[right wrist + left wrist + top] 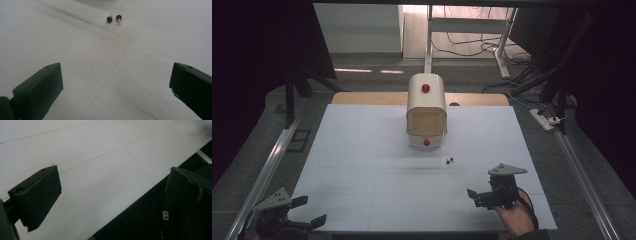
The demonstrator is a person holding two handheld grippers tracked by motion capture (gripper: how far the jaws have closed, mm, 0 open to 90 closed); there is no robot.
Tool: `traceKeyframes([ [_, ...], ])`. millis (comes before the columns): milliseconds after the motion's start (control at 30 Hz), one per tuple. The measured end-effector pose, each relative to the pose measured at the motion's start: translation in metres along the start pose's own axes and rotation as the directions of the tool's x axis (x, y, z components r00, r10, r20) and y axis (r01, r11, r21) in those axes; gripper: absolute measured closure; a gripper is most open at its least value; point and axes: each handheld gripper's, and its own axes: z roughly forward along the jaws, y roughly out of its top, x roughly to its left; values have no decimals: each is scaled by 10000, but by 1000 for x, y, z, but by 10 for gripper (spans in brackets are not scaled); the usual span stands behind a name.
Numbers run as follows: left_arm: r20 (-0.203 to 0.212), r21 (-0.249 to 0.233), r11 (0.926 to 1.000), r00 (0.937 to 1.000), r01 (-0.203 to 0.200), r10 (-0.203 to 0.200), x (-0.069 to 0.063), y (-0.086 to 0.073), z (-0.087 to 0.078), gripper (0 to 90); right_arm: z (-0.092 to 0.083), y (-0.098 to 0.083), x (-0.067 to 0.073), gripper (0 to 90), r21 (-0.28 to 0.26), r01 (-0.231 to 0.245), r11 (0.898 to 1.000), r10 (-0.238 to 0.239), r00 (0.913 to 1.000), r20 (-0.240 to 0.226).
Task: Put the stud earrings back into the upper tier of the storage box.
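2 small dark beads [114,18] lie side by side on the white table [362,165], between the cream bread box [426,111] and the right gripper [486,194]; the right gripper view resolves them as round, the high view as specks. Both grippers gape wide, empty; the left gripper [307,211] overhangs the table's near-left corner.

Two small dark round beads [114,18], reddish-brown, glossy, each apparently with a short pale stem or pin. Lying side by side on the white table sheet [362,165], just apart, not stacked; whether they touch cannot be told. Located right of the table's centre, a little in front of the cream-coloured box's [426,111] open end and slightly to its right. Seen in the high view as two tiny dark specks [450,160]. Resting loose on the surface, held by nothing.
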Motion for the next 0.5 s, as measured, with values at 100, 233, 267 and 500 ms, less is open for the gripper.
traceKeyframes([
  [100,1,3,10000,10000,15,-15,0,0,0,7,7,3,-1,0,99,-17,9999,16,9999,116],
  [233,7,4,10000,10000,18,-18,0,0,0,7,14,6,-1,0,275,-22,9996,17,9998,207],
  [267,5,2,10000,10000,18,-18,0,0,0,7,16,6,-1,0,301,-30,9995,23,9997,236],
  [500,2,2,10000,10000,7,-7,0,0,0,7,25,15,-2,0,338,103,9994,-114,9995,310],
])
